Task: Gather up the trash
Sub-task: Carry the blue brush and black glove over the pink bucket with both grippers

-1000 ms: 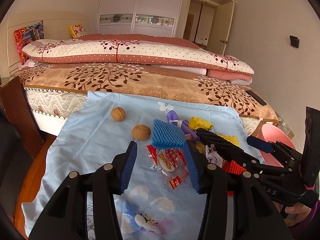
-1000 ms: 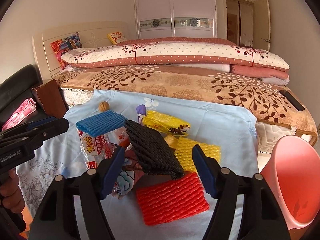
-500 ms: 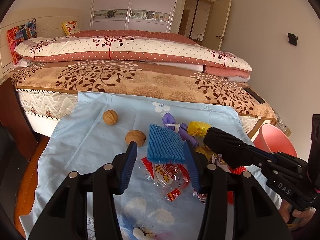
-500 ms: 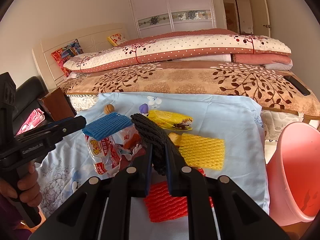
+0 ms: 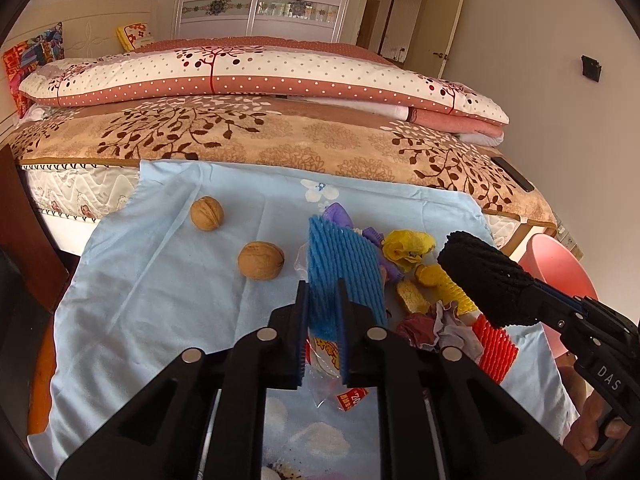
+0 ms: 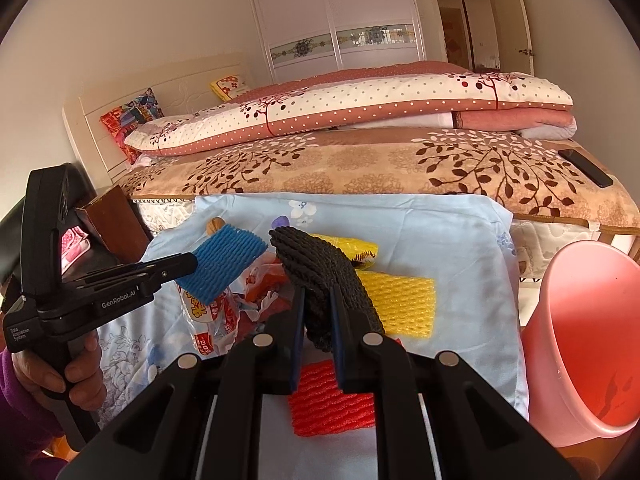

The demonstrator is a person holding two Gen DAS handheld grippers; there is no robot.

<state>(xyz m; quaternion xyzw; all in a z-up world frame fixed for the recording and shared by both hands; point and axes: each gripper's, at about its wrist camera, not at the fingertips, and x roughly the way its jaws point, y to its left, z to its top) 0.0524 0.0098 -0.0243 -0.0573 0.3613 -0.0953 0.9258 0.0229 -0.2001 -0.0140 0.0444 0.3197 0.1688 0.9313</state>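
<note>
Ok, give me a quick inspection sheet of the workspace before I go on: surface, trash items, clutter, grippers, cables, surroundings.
Surface: light blue floral cloth spread over a low surface in front of the bed.
Job's things: blue foam net and black foam net lifted; yellow foam net, red foam net, clear snack wrapper, yellow wrapper, crumpled scraps on the cloth; pink bin at the cloth's right.
Clutter: two walnuts on the cloth, apart from the pile.
Grippers: left gripper shut on the blue foam net; right gripper shut on the black foam net.
Cables: nothing seen.
Surroundings: bed with folded quilts, wardrobe, doorway.
</note>
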